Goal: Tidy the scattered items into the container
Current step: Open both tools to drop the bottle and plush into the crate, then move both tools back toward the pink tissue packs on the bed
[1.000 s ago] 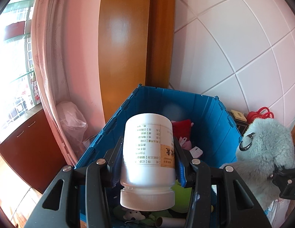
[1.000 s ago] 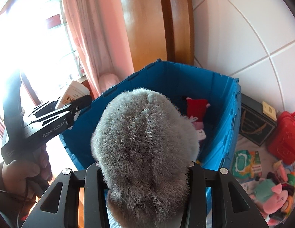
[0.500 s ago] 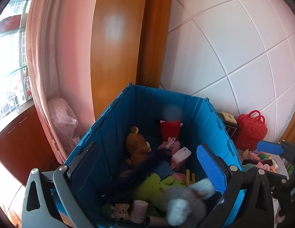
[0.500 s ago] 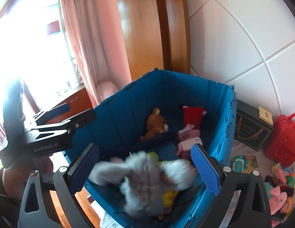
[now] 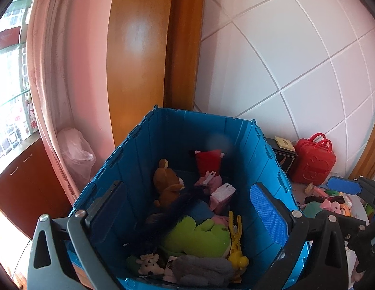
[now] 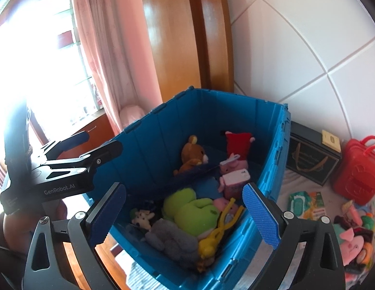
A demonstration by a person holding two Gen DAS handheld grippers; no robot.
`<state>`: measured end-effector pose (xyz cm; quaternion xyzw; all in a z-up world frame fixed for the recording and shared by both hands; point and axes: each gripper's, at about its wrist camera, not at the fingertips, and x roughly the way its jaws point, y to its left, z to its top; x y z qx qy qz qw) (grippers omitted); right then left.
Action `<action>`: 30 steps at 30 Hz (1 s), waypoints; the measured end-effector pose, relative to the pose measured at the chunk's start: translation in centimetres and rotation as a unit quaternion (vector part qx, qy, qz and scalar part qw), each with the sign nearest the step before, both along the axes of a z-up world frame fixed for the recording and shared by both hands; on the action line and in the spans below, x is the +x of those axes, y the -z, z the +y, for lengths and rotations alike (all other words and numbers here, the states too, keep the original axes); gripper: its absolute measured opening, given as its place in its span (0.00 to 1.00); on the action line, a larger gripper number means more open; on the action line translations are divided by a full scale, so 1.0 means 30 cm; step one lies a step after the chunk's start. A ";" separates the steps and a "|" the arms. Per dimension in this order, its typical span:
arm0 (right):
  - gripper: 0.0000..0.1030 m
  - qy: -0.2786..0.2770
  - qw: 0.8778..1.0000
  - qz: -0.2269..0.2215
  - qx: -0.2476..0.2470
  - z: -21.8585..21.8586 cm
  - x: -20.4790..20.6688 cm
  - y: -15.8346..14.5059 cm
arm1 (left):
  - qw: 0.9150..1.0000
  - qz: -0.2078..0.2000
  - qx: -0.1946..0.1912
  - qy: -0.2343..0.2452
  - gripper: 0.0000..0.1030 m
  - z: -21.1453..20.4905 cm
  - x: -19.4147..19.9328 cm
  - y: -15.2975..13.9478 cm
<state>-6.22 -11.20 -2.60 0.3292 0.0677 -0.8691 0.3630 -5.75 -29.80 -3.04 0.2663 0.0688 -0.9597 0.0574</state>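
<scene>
A blue plastic crate (image 5: 206, 125) (image 6: 161, 130) holds several toys: a grey plush (image 5: 202, 269) (image 6: 173, 238) at the near end, a green plush (image 5: 197, 238) (image 6: 192, 207), a brown bear (image 5: 167, 181) (image 6: 193, 152) and a yellow clip toy (image 5: 236, 239). A white bottle (image 5: 170, 265) lies partly hidden beside the grey plush. My left gripper (image 5: 187, 215) is open and empty above the crate. My right gripper (image 6: 185, 215) is open and empty above the crate's near end. The left gripper also shows in the right wrist view (image 6: 90, 142).
A red toy suitcase (image 5: 313, 162) (image 6: 356, 176), a black box (image 6: 311, 159), a wipes pack (image 6: 298, 203) and plush toys (image 6: 352, 239) lie on the surface right of the crate. A pink curtain (image 5: 47, 77), wooden frame and tiled wall stand behind.
Both grippers opened. The white bottle dropped from the left gripper and the grey plush from the right; both now lie inside the crate.
</scene>
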 end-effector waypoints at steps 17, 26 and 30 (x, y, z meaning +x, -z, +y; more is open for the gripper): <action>0.99 0.056 0.998 0.001 -0.009 0.276 0.059 -0.028 | 0.998 0.001 -0.012 0.055 1.00 0.263 0.019 -0.035; 1.00 0.129 0.992 -0.010 -0.008 0.565 0.083 0.003 | 0.992 -0.016 -0.017 0.124 1.00 0.547 -0.017 -0.005; 1.00 0.166 0.986 -0.019 -0.006 0.717 0.090 0.030 | 0.987 -0.025 -0.023 0.156 1.00 0.688 -0.033 0.022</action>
